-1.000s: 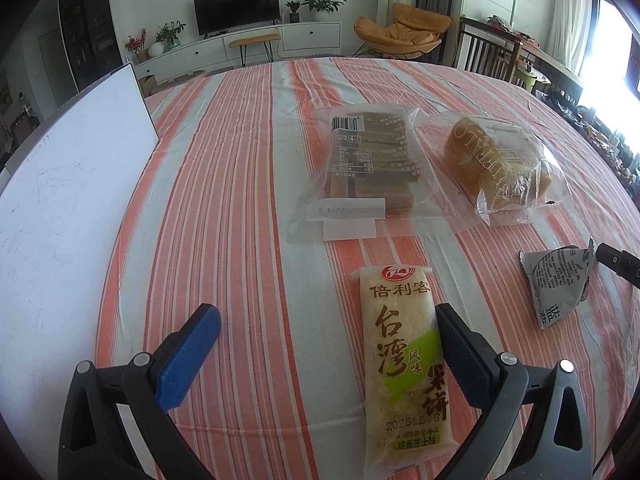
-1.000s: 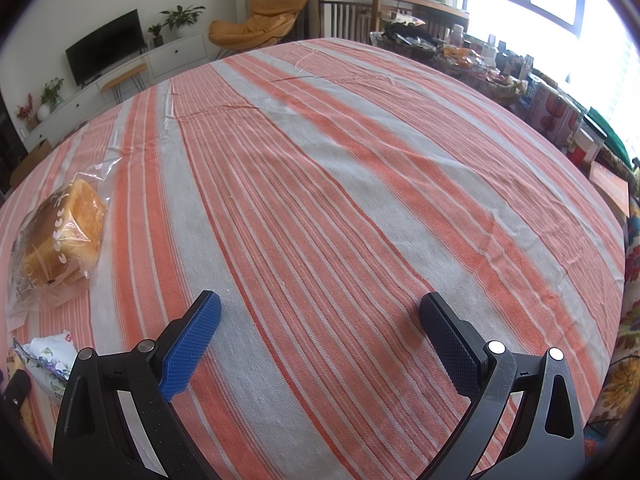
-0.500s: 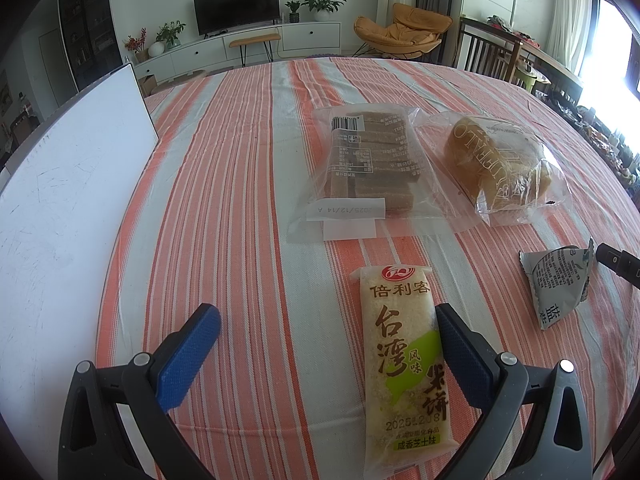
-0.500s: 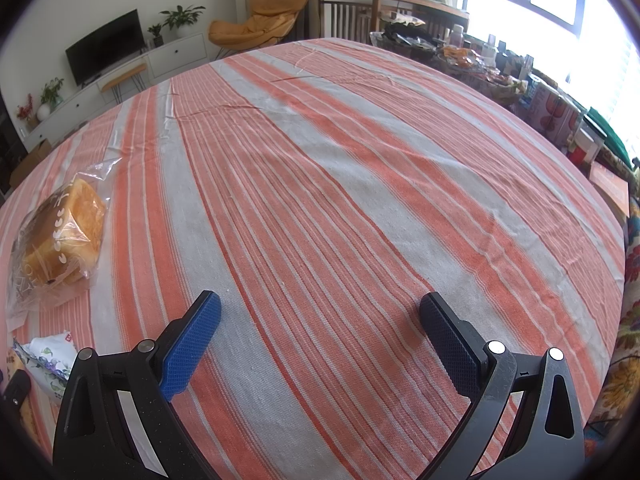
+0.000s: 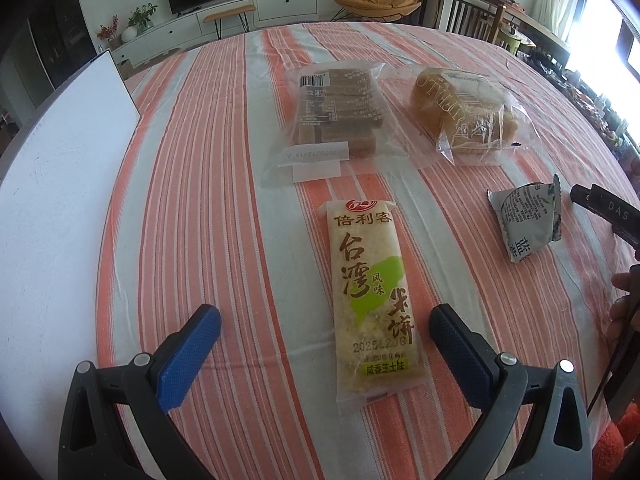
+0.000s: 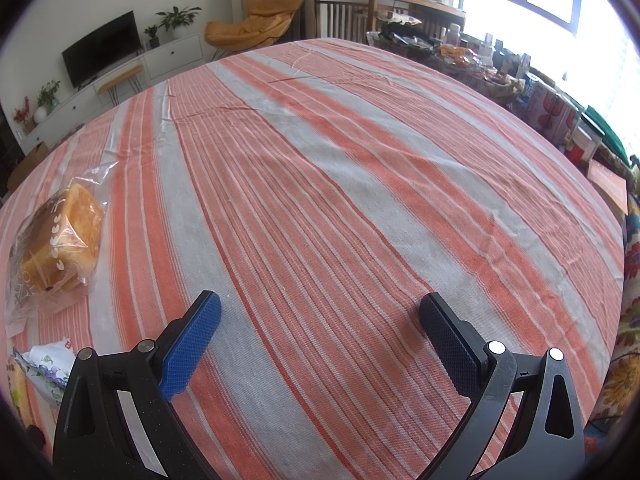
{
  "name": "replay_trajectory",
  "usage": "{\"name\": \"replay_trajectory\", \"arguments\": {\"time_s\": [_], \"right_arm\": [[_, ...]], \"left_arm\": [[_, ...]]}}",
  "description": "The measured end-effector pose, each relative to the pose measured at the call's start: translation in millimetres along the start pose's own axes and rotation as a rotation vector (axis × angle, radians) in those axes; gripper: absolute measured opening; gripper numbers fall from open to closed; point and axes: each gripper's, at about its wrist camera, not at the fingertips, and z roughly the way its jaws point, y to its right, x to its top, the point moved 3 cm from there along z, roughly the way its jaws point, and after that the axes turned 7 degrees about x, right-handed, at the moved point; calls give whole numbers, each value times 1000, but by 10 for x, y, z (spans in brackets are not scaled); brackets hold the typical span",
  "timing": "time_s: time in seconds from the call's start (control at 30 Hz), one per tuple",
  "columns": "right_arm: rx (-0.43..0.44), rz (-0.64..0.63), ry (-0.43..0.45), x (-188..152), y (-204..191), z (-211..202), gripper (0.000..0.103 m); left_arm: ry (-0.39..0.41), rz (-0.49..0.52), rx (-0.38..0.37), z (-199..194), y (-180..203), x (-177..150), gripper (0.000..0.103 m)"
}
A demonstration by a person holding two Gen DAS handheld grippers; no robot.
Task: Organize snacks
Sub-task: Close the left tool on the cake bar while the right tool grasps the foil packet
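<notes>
In the left wrist view a long yellow rice cracker pack (image 5: pixel 370 296) lies on the striped cloth, its near end between my open left gripper's (image 5: pixel 324 318) fingers, toward the right one. Beyond it lie a clear pack of brown wafers (image 5: pixel 338 114) and a bagged bread loaf (image 5: pixel 464 114). A small grey triangular packet (image 5: pixel 528 220) lies at right. My right gripper (image 6: pixel 320 312) is open and empty over bare cloth. The bread loaf (image 6: pixel 60 240) and the small packet (image 6: pixel 44 368) show at its left.
A white board (image 5: pixel 52 200) lies along the table's left side. The other gripper's black body (image 5: pixel 604 208) and a hand show at the far right edge of the left wrist view. Cluttered boxes and bottles (image 6: pixel 552 108) stand beyond the table's right edge.
</notes>
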Motion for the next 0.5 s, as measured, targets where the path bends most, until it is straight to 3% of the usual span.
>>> {"name": "replay_trajectory", "arguments": {"time_s": [0.03, 0.07, 0.1, 0.13, 0.27, 0.33, 0.4, 0.43, 0.47, 0.5], "right_arm": [[8, -3, -30, 23, -14, 6, 100], [64, -9, -72, 40, -40, -14, 99], [193, -12, -79, 47, -95, -97, 98], [320, -41, -73, 31, -185, -218, 98], [546, -259, -147, -141, -775, -544, 98], [538, -351, -161, -239, -1064, -543, 97], [465, -423, -169, -327, -1265, -427, 94], [441, -442, -197, -391, -1329, -339, 61], [441, -446, -235, -449, -1365, -275, 39], [441, -437, -197, -449, -1368, -312, 38]], "left_arm": [[24, 11, -10, -47, 28, 4, 86], [59, 24, -16, -121, 59, 0, 53], [80, 35, -22, -165, 72, -24, 36], [91, 47, -5, -187, 73, -46, 30], [106, -8, -84, -254, -11, -153, 30], [109, -52, -141, -356, -79, -194, 30], [129, -80, -180, -540, -167, -237, 29], [141, -92, -197, -642, -231, -264, 29], [154, -104, -215, -757, -296, -294, 29], [166, -114, -231, -861, -356, -329, 29]]}}
